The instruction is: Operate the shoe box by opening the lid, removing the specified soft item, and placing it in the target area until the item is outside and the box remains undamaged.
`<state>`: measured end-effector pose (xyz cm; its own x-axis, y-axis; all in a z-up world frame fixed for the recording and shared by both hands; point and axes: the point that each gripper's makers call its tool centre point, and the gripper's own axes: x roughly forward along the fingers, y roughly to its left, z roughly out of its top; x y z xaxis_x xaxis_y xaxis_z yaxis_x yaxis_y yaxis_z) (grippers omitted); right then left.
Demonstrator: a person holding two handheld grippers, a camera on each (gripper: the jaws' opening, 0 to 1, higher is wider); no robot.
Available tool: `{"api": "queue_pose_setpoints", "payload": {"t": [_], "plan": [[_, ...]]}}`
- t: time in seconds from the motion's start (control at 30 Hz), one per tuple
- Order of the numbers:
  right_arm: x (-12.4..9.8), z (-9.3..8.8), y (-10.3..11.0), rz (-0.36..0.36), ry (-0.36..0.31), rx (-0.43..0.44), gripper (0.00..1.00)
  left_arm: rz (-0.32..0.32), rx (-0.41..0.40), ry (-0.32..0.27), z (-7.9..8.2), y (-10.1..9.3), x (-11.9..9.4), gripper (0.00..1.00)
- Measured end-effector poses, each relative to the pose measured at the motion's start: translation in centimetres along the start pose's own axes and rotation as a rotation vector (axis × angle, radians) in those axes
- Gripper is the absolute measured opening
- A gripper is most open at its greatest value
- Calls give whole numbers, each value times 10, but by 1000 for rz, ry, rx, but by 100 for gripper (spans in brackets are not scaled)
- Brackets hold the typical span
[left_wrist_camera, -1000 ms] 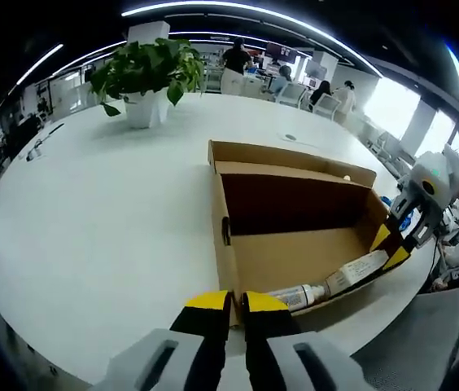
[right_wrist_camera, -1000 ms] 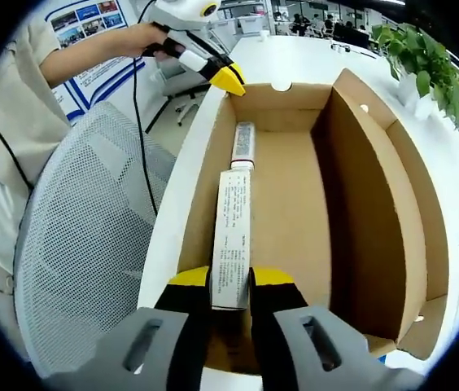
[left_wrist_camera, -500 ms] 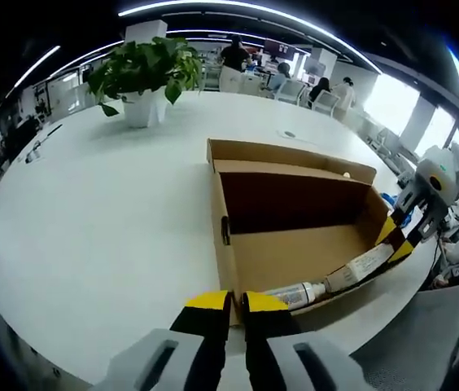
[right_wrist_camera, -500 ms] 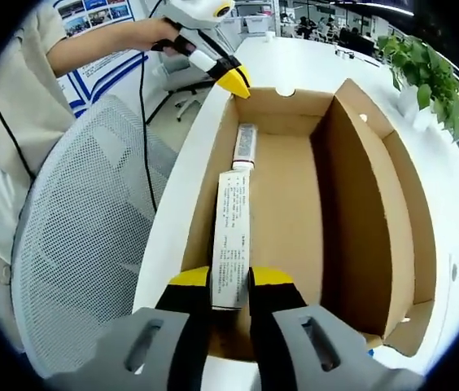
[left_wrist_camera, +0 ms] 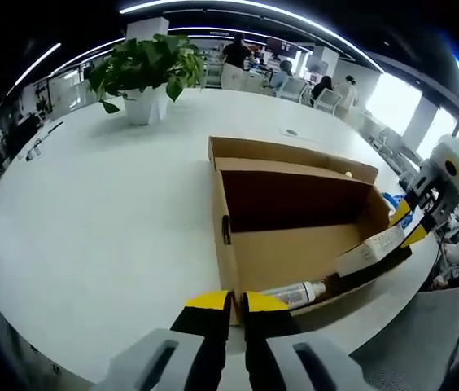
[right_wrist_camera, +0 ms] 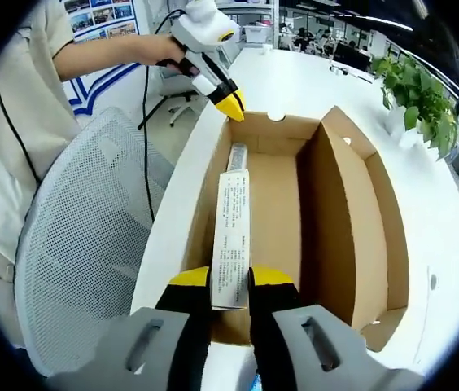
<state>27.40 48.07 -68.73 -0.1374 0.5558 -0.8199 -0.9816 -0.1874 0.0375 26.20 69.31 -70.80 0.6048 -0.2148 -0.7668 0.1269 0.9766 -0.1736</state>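
Lifting out of the shoe box (right_wrist_camera: 295,212), item one: a long printed tube (right_wrist_camera: 229,236), clamped at its near end between the yellow tips of the right gripper (right_wrist_camera: 231,287), which is closed on it at lower centre of the right gripper view. In the left gripper view the same tube (left_wrist_camera: 369,249) sits at right of frame with its gripped end raised above the box's near wall, the right gripper (left_wrist_camera: 415,218) holding it from the right edge. Against the pictures of a second and half a second ago, that end has come up off the cardboard floor and the box (left_wrist_camera: 295,220) looks smaller in the right gripper view, so the hand is drawing upward and back. Item two: a second, silver-capped tube (left_wrist_camera: 293,293), left lying on the floor of the box at lower centre, against the near wall. Item three: the left gripper (left_wrist_camera: 238,303), tips nearly together with the box's near corner wall in the narrow slot between them, apparently pinching it to steady the box; in the right gripper view it (right_wrist_camera: 231,104) rests at the far corner, top centre. Lid open, folded back toward the white table (left_wrist_camera: 99,204); cardboard shows no tear or crush. Also present: potted plant (left_wrist_camera: 144,73) upper left, mesh chair (right_wrist_camera: 75,236) at left. Judgement: removal is under way; the far end has yet to clear the wall, and placement outside remains.
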Motion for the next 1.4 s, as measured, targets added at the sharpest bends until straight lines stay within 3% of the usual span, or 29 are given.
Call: {"api": "queue_pose_setpoints", "payload": {"t": [0.57,1.4], "plan": [[-50,21,-3,-75,-41,-54,14,19,24,16,-1,-1,1,5],[-115,-7,-4,-140,-44,-39,14,30,39,34,-3,-2,2,5]]}}
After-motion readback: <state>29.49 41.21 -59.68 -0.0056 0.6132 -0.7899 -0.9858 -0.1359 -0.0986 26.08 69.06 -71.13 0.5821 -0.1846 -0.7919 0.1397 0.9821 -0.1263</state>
